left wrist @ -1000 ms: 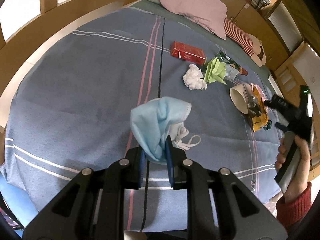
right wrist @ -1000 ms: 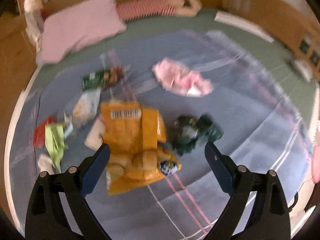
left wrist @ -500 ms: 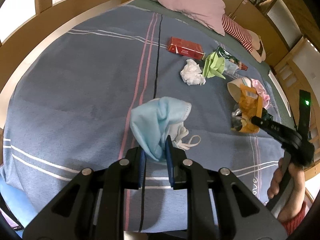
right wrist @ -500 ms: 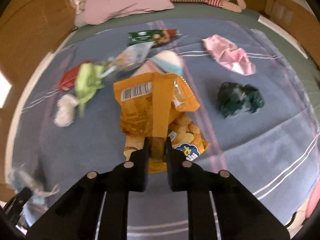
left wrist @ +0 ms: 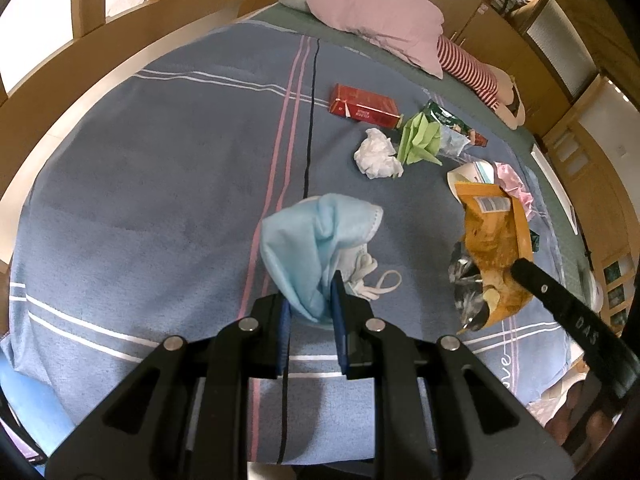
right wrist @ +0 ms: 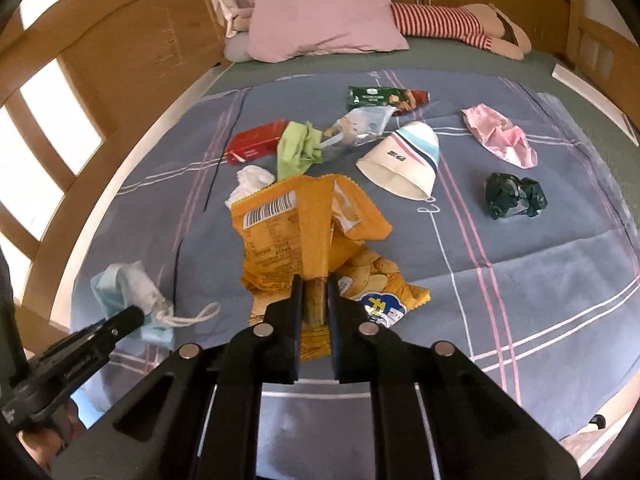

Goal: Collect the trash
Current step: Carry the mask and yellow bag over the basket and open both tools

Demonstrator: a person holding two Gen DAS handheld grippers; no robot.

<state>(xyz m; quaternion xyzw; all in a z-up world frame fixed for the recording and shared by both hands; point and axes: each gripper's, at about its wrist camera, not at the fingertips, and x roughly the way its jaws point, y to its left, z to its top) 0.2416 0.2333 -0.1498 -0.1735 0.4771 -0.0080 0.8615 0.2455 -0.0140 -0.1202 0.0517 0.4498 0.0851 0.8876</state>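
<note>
Tilting down, right hand-held gripper [right wrist: 314, 296] pinching chip bag [right wrist: 304, 236].

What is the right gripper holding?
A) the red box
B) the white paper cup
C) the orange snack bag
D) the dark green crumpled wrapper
C: the right gripper is shut on the orange snack bag, its pads pinching the bag's fold, while the red box, the white paper cup and the dark green crumpled wrapper lie apart on the blanket.
</note>
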